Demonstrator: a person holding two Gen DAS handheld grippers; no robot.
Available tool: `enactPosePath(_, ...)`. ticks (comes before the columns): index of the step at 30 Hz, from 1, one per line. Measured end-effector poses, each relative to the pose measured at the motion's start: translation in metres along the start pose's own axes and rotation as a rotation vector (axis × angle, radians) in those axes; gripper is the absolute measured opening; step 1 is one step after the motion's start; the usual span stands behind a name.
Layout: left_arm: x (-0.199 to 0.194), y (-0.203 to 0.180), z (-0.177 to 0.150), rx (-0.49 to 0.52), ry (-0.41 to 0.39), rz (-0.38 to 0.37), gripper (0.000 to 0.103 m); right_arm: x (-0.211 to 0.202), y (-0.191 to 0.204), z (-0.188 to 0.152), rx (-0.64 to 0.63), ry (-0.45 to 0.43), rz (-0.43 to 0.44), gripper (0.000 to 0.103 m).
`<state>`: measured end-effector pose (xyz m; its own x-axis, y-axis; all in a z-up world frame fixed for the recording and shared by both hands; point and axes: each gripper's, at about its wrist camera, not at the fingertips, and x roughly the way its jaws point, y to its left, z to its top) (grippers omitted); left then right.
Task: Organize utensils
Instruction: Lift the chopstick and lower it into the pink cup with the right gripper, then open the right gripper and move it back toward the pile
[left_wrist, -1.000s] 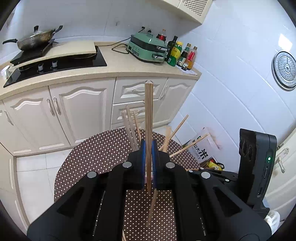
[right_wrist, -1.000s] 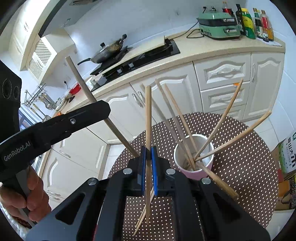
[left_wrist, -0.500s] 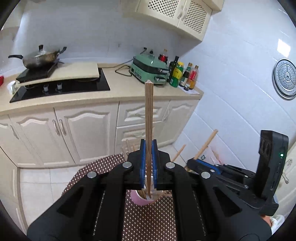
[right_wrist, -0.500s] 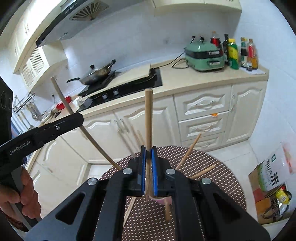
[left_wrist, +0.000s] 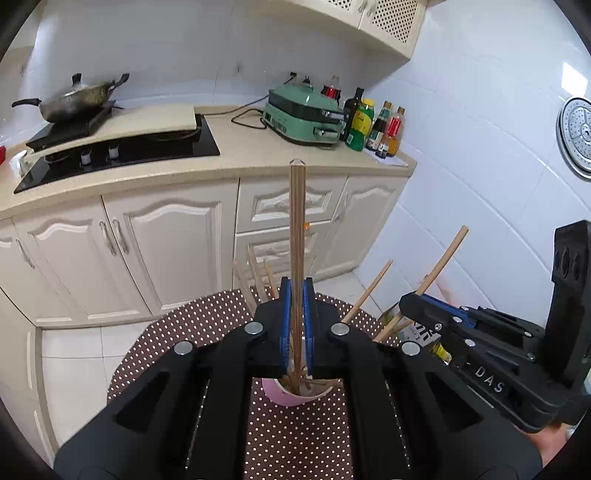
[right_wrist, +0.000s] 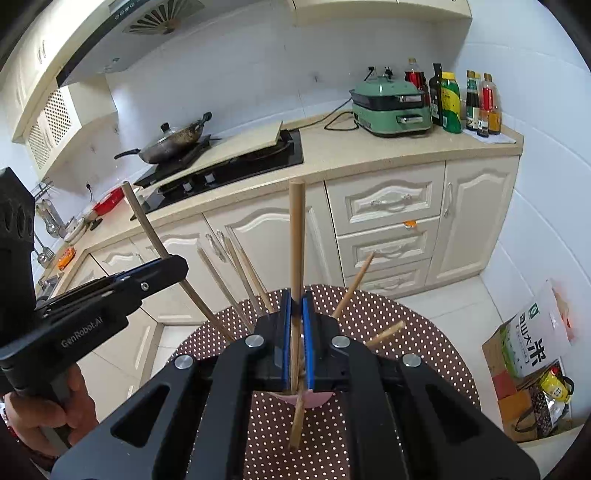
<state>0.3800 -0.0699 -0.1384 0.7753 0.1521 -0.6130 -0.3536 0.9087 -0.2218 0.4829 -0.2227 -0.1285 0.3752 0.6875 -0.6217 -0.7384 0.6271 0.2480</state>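
Chopsticks are standing clamped in both grippers, which we are holding over a pink cup (left_wrist: 295, 397) on the dotted tabletop (left_wrist: 207, 325). The left gripper (left_wrist: 295, 325) is gripping one chopstick (left_wrist: 296, 221) upright, its jaws narrowed onto the stick, whose lower end is dipping into the cup. The right gripper (right_wrist: 296, 332) is likewise pinching a second chopstick (right_wrist: 296, 240), the cup showing just beneath it. More chopsticks (right_wrist: 236, 280) are leaning out of the cup at angles.

Wooden chopsticks (left_wrist: 369, 292) fan out of pink cup (left_wrist: 291, 398); two more (left_wrist: 296, 236) upright, clamped.
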Motion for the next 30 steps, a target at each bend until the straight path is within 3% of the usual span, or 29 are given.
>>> enactPosePath(8,0.02,0.004,-0.023,-0.013,0.103,-0.026,0.006,0.008,0.002,-0.016,-0.005,0.057,0.009,0.005)
enactPosePath(30,0.032,0.001,-0.041,-0.006,0.218,-0.024,0.011,0.016,0.006,-0.033,0.023,0.118,0.002,0.008)
